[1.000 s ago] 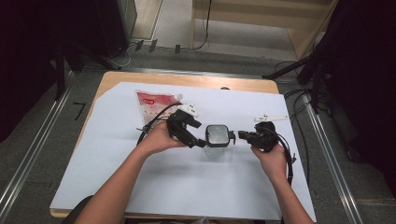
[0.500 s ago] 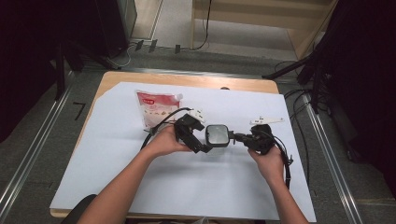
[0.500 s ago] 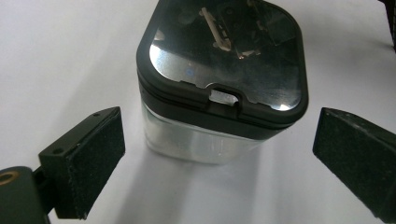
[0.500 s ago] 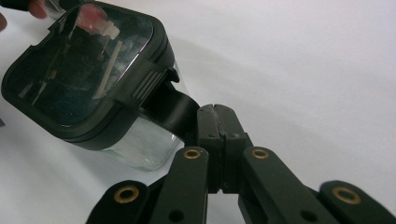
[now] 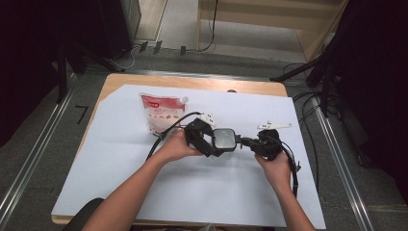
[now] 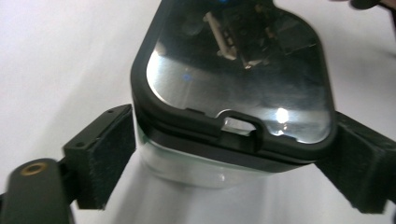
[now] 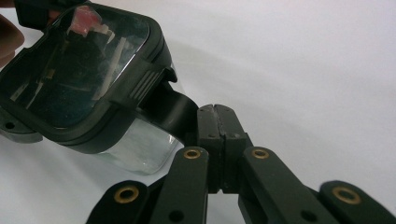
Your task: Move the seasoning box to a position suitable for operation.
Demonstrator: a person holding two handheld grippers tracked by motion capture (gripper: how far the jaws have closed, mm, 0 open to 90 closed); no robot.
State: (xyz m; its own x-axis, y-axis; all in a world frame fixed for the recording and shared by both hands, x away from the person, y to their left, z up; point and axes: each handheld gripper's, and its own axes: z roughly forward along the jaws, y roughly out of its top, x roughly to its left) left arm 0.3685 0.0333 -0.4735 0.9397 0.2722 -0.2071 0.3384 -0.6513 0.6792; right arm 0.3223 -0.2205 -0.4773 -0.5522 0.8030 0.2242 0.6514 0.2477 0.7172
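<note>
A dark mark shaped like the figure 7 [image 5: 82,114] is showing on the grey floor at the left of the frame in the high view, beside the table's edge. The red and white pouch [image 5: 160,113] in the upper middle is carrying a small white label near its top, but its print is probably too small to read.

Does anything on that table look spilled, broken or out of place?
Nothing stands out. The clear container with its black lid sits upright on the white sheet, lid whole. The left hand-held gripper clasps its sides; the right hand-held gripper is shut at the lid's latch. The red pouch lies flat, nothing spilled.
</note>
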